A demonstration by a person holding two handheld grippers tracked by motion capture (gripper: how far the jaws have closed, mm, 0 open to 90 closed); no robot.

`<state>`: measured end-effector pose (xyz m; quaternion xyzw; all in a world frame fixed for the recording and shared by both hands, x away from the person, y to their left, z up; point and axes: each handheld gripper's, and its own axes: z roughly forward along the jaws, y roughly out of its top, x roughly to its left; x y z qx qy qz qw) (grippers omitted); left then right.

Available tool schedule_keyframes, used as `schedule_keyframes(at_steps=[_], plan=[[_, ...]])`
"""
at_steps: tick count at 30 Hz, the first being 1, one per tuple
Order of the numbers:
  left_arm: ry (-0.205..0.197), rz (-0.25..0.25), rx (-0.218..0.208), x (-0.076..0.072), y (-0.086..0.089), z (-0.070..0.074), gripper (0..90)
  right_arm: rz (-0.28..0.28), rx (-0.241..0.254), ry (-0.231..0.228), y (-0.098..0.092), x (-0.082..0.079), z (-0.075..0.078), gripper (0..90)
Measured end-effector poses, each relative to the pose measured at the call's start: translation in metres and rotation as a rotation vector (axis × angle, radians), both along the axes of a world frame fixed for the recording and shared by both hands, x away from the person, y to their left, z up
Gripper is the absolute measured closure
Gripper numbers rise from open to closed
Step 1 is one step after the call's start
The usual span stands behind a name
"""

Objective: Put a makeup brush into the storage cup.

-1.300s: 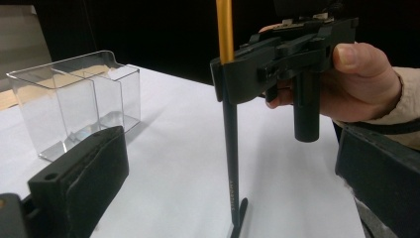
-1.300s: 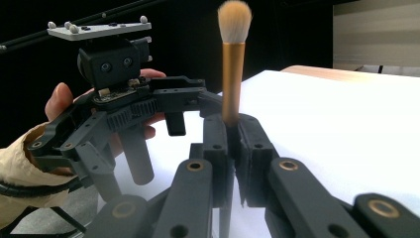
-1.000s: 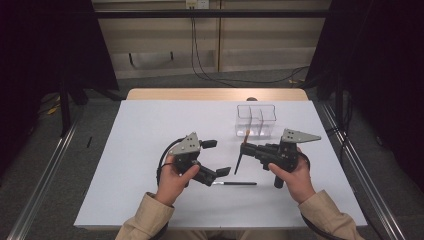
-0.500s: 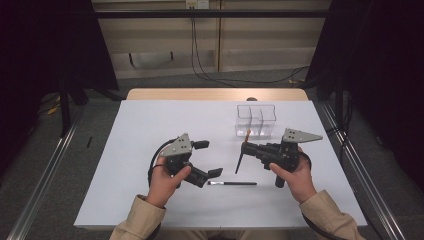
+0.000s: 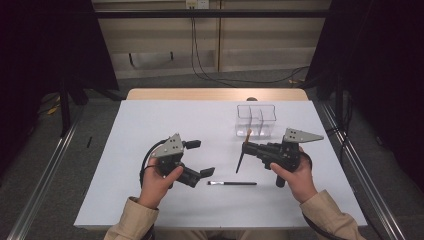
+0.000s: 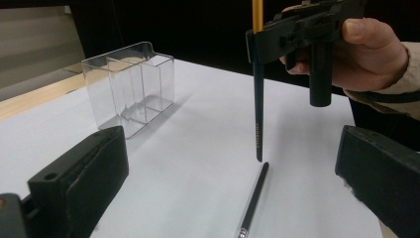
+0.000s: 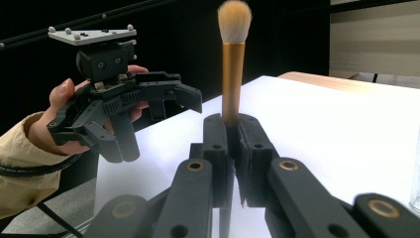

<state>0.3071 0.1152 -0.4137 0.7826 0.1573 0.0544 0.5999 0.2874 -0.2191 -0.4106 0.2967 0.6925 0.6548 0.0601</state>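
Left gripper view: small lettering on your held makeup brush's black handle, too small to read. Your right hand-held gripper is clamped tight on that brush, gold ferrule and fluffy tuft up, thin handle tip hanging just above the white desk. Your left hand-held gripper hovers with jaws wide, nothing in them. Second slim black brush lies flat between both. Clear plastic divided organizer stands behind.
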Motion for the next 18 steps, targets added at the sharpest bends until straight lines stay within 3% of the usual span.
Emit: schedule_keyframes(at_steps=[18], plan=[[-0.004, 0.070, 0.019, -0.002, 0.032, 0.000, 0.1, 0.005, -0.005, -0.005, 0.000, -0.001, 0.000, 84.3]])
